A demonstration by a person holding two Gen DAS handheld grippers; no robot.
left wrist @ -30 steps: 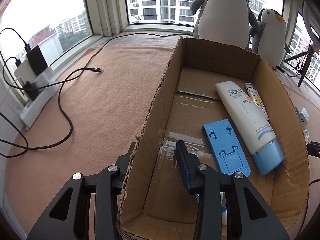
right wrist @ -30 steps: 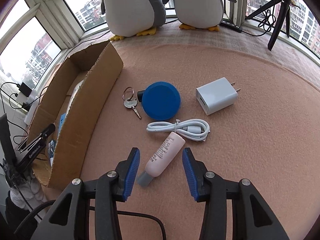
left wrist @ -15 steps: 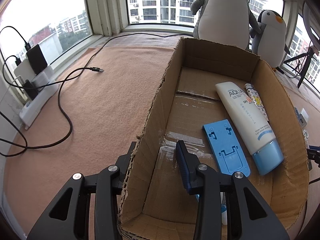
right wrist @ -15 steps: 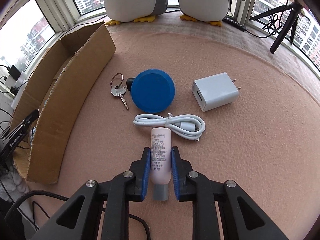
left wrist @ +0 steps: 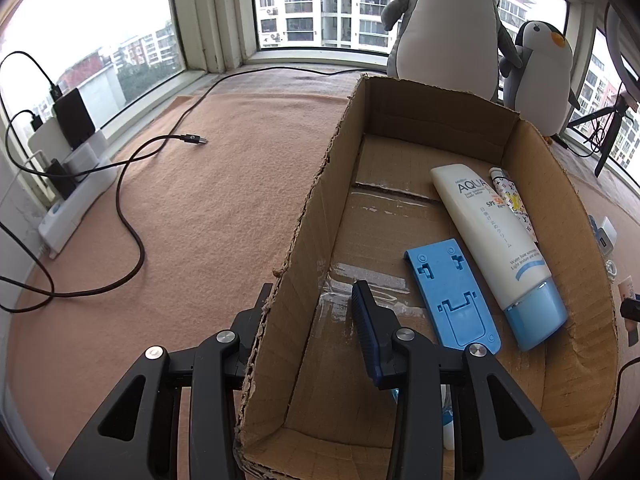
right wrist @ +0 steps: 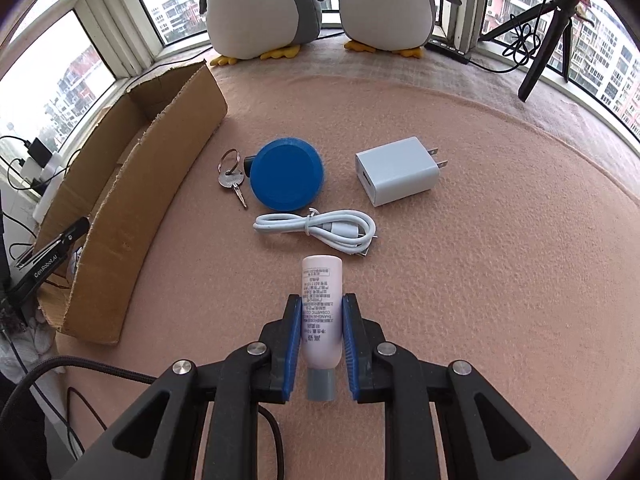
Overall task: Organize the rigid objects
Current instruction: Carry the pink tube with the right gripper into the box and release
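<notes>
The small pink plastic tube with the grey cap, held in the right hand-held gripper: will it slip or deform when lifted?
The small pink plastic tube probably feels light. Its smooth rounded body may slip, though the right hand-held gripper clamps it mid-body on both sides. It looks soft, so squeezing could dent it.

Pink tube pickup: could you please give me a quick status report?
Right gripper shut on pink tube. Left gripper open, straddling cardboard box wall. White cable lies just ahead of tube.

left tool's (left wrist: 316, 312) outer finger behind box wall (left wrist: 304, 248)
</notes>
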